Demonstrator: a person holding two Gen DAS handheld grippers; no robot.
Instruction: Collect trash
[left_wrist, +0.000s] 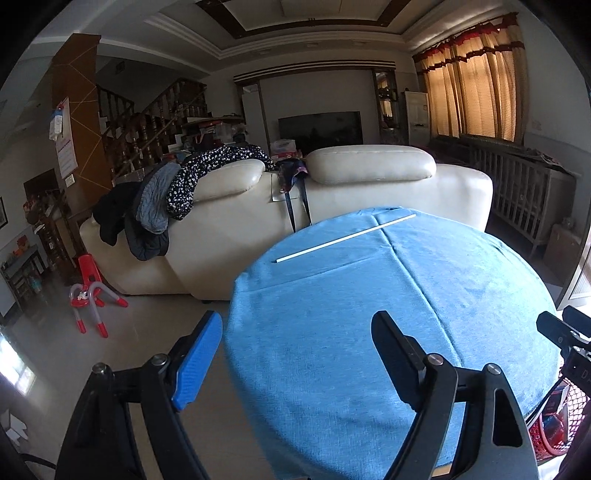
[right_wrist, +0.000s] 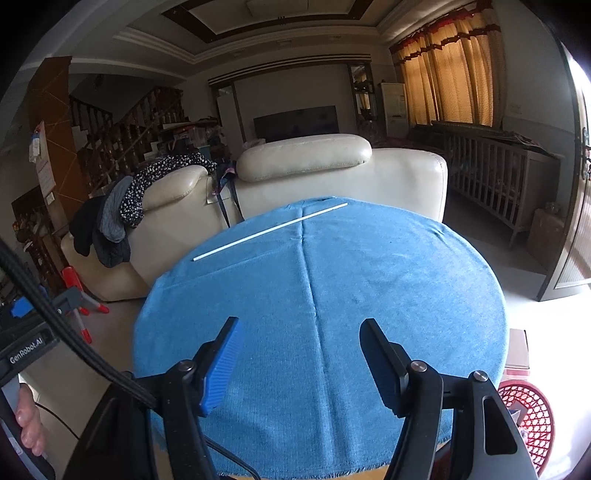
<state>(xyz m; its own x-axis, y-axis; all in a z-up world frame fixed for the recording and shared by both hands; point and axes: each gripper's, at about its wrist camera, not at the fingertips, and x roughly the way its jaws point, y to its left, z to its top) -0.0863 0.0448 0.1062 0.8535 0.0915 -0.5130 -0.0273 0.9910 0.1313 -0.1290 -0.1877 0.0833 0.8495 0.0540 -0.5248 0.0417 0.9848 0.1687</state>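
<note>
On round table (right_wrist: 369, 295), blue cloth (right_wrist: 258, 295), white stick (right_wrist: 269, 230)

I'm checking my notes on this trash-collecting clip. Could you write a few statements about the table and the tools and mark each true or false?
1. A thin white stick lies on the blue tablecloth. True.
2. The right tool grips the stick. False: nothing is between its open jaws; the stick lies far across the table.
3. A red mesh basket sits low, right of the table. True.
4. The left tool is shut. False: it is open and empty.
5. Clothes drape the cream sofa. True.
</note>
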